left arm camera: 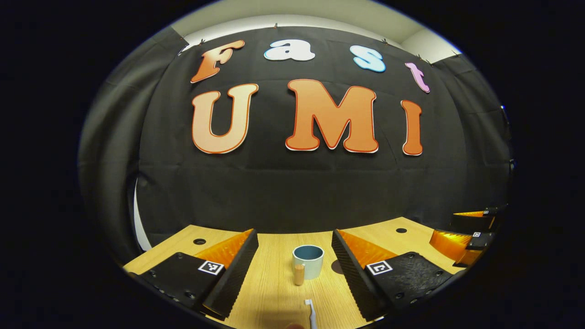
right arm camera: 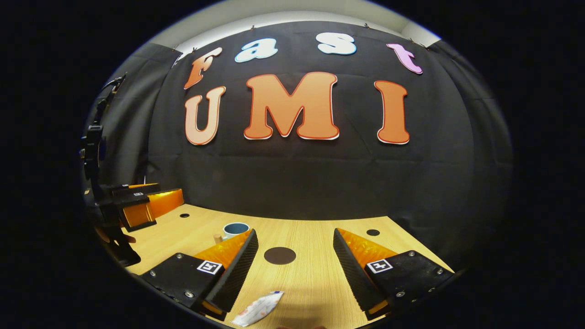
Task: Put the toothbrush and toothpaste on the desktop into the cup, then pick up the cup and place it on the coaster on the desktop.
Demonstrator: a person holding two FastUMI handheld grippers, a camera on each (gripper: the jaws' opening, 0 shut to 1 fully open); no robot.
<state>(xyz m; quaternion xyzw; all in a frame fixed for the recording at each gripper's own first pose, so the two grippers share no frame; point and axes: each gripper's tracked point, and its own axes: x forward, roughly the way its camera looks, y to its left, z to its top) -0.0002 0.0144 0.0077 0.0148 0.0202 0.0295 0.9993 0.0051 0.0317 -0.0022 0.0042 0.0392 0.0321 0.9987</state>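
A pale cup with a wooden handle stands upright on the wooden desktop, ahead of my left gripper and between its open fingers. A white toothbrush lies on the desk below the cup, near the bottom edge. In the right gripper view the toothpaste tube lies flat near the bottom, just left of centre, in front of my open right gripper. The dark round coaster sits on the desk between its fingers, farther off. The cup stands behind the left finger there.
The other gripper shows at the right edge of the left gripper view, and at the far left of the right gripper view with its holder. Small dark holes mark the desktop. The black cloth wall closes off the desk's back.
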